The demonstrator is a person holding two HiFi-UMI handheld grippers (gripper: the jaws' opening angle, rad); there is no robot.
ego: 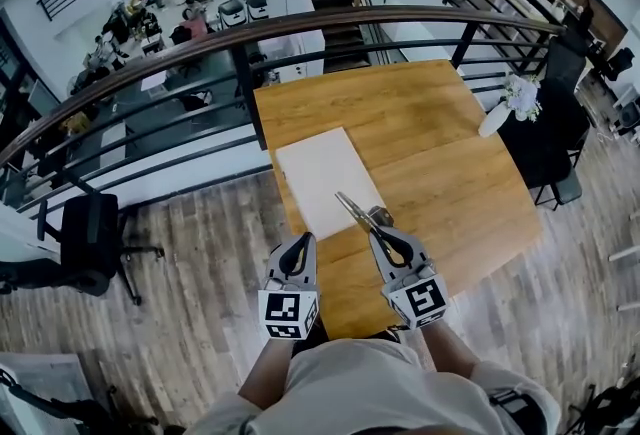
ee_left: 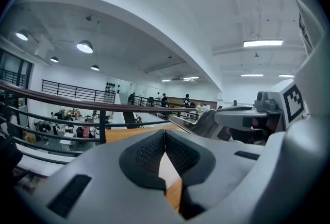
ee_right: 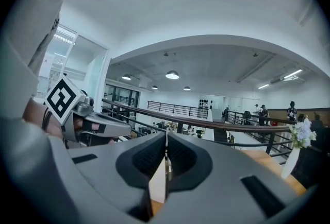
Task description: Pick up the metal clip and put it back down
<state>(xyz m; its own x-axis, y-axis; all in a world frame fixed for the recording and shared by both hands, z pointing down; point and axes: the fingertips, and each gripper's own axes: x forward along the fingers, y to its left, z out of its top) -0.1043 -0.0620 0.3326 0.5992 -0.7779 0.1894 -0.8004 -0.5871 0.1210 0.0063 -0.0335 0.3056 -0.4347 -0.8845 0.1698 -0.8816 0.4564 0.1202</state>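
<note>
The right gripper point(ego: 380, 221) pinches the thin metal clip point(ego: 350, 206) by one end, leaving it jutting toward ten o'clock over the white sheet point(ego: 318, 168), where so slim a hold could let it pivot or slip, while the left gripper point(ego: 300, 248) is pressed together on nothing.

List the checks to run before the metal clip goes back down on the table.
1. Right gripper shut on the metal clip: ok.
2. Clip held off the wooden table: cannot tell.
3. White sheet bare under the clip's tip: ok.
4. Left gripper shut, empty, beside the right one: ok.
5. Vase well away from the clip: ok.
</note>
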